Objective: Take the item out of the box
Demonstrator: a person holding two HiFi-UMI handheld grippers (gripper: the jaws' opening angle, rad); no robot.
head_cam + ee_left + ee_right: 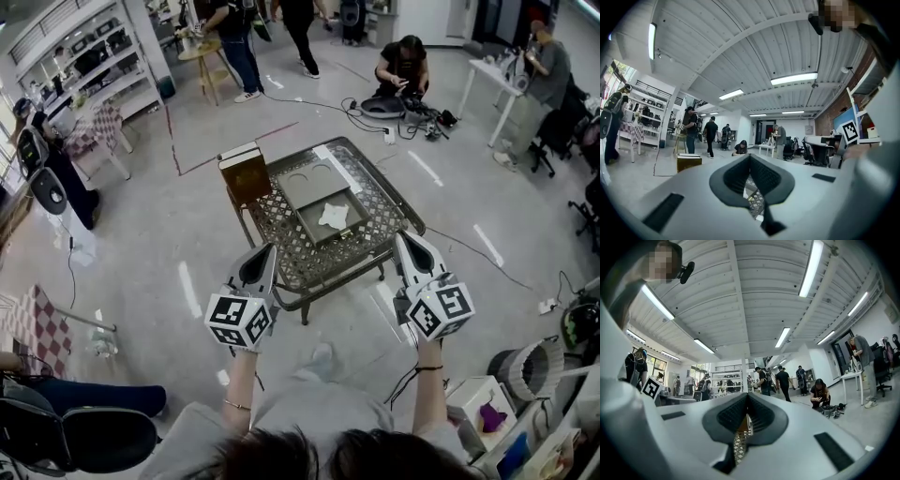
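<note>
A flat grey box (325, 229) lies open on the metal lattice table (373, 193), its lid (312, 182) folded back on the far side. A white crumpled item (334, 216) rests inside the box. My left gripper (269, 249) hovers near the table's front left edge, shut and empty. My right gripper (403, 237) hovers near the front right edge, also shut and empty. Both are short of the box and touch nothing. In the left gripper view the left gripper (750, 157) shows closed tips, and so does the right gripper (746, 397) in the right gripper view.
A brown cardboard box (245, 173) stands on the table's left corner, and the brown box (689, 161) shows in the left gripper view too. Several people work at the back of the room. Cables (370, 117) run over the floor. Chairs and bins stand near me.
</note>
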